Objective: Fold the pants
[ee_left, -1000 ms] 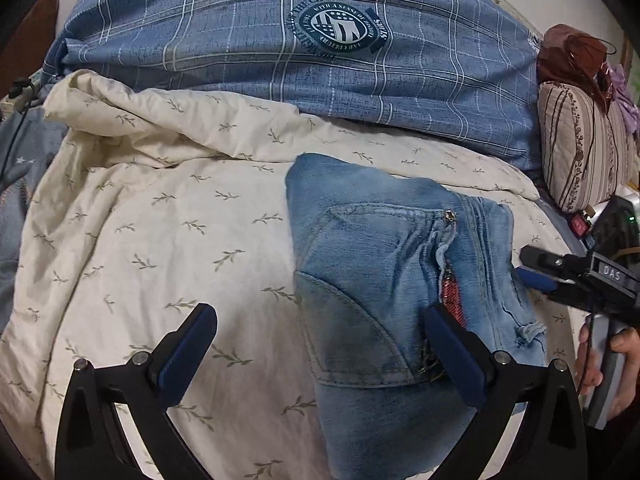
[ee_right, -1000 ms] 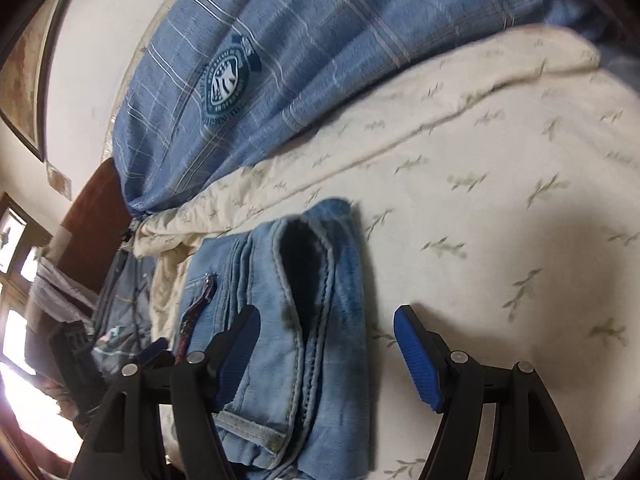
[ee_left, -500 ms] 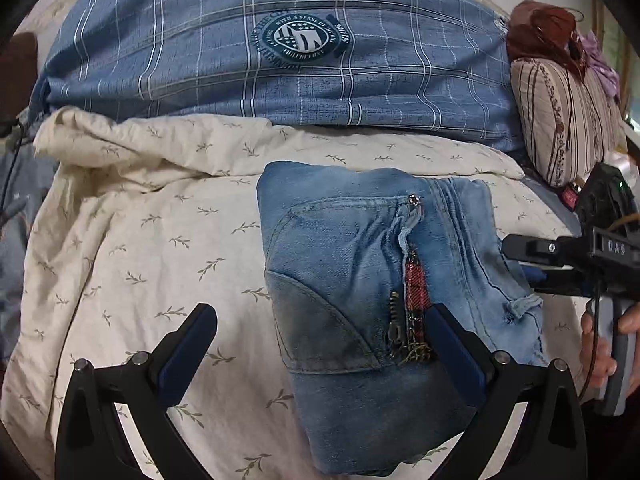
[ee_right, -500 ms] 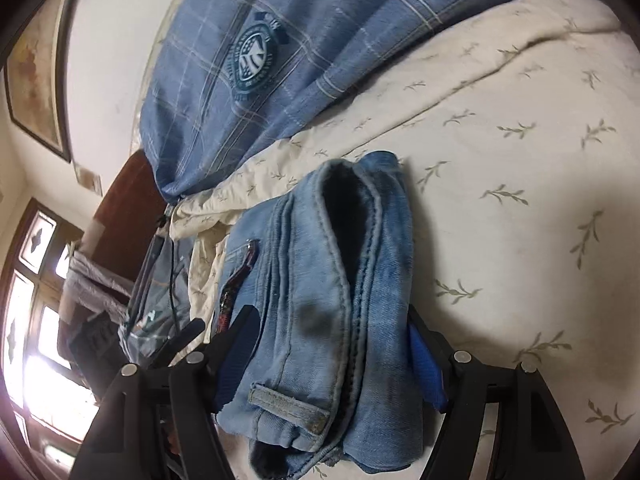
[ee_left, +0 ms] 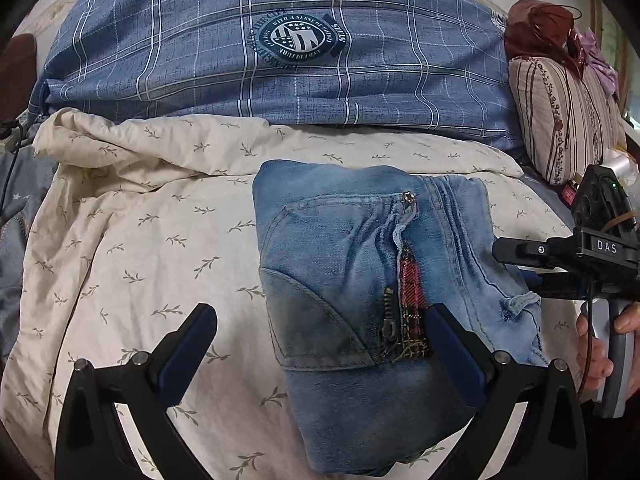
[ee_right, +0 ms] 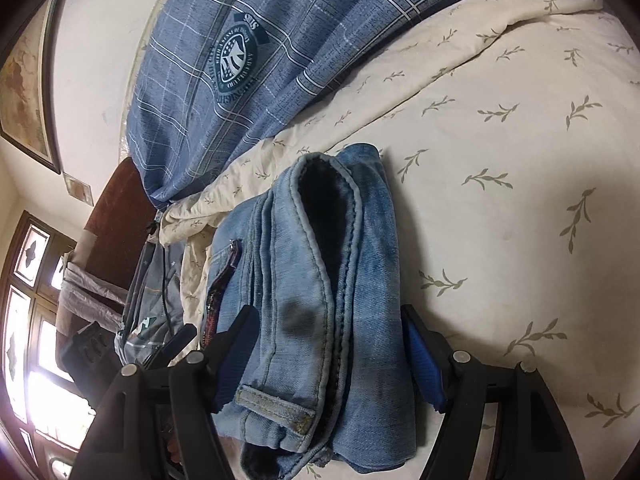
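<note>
Jeans (ee_left: 360, 280): faded light-blue denim folded into a thick rectangular bundle, lying on the cream bedspread in front of the checked quilt; the right wrist view shows stacked layers with heavy stitched seams and a dark lining in the gap between them.
Checked quilt (ee_left: 280, 60): large rounded mound of blue cloth with thin white grid lines and a round dark-teal crest, behind the jeans.
Bedspread (ee_left: 140, 240): cream cotton printed with small olive leaf sprigs, rumpled into soft folds at its far left edge, smooth beside the jeans.
Striped cushion (ee_left: 560, 120): plump beige pillow with brown stripes and small floral bands, at the far right of the bed, reddish-brown cloth heaped on top.
Left gripper (ee_left: 320, 344): black frame with dark-blue pads, jaws spread wide; the right pad lies over the jeans by the zip, the left pad over bare bedspread, nothing pinched.
Right gripper (ee_right: 332, 352): black frame with bright-blue ribbed pads, one on each side of the folded bundle's end; both sit right against the denim, but a firm clamp cannot be told.
Back pocket (ee_left: 320, 328): darker, worn curved patch with double stitching.
Zip (ee_left: 408, 292): metal teeth and pull beside a strip of red tartan lining.
Belt loop (ee_right: 276, 404): short frayed denim strap, at the bundle's near end.
</note>
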Tool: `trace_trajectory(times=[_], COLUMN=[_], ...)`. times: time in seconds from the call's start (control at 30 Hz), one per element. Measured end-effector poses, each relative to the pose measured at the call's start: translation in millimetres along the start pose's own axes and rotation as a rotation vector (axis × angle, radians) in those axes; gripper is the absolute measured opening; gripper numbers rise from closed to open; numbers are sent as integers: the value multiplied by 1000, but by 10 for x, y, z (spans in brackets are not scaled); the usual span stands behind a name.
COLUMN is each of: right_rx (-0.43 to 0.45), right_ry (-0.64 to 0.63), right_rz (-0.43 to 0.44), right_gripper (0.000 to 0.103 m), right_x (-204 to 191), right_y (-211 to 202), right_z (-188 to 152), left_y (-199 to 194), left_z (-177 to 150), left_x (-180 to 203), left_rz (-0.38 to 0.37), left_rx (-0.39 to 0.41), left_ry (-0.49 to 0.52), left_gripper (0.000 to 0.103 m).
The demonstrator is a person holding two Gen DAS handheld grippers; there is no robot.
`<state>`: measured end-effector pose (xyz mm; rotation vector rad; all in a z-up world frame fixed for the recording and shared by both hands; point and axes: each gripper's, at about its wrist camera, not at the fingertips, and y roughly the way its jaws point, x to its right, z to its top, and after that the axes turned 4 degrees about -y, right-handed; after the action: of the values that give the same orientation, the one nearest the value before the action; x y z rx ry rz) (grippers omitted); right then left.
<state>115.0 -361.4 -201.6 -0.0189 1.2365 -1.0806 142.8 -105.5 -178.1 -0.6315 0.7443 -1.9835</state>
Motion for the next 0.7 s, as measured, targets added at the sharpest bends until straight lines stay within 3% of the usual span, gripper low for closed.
trace_trajectory(times=[0.7], right_rx=[1], right_ry=[-6], right_rz=[13], right_gripper=[74], right_x=[41], right_y=[0], right_z=[3], left_y=[-23], left_z=[-16], left_x=[16], left_rz=[8], left_rx=[2], left_ry=[-1], left_gripper=[103])
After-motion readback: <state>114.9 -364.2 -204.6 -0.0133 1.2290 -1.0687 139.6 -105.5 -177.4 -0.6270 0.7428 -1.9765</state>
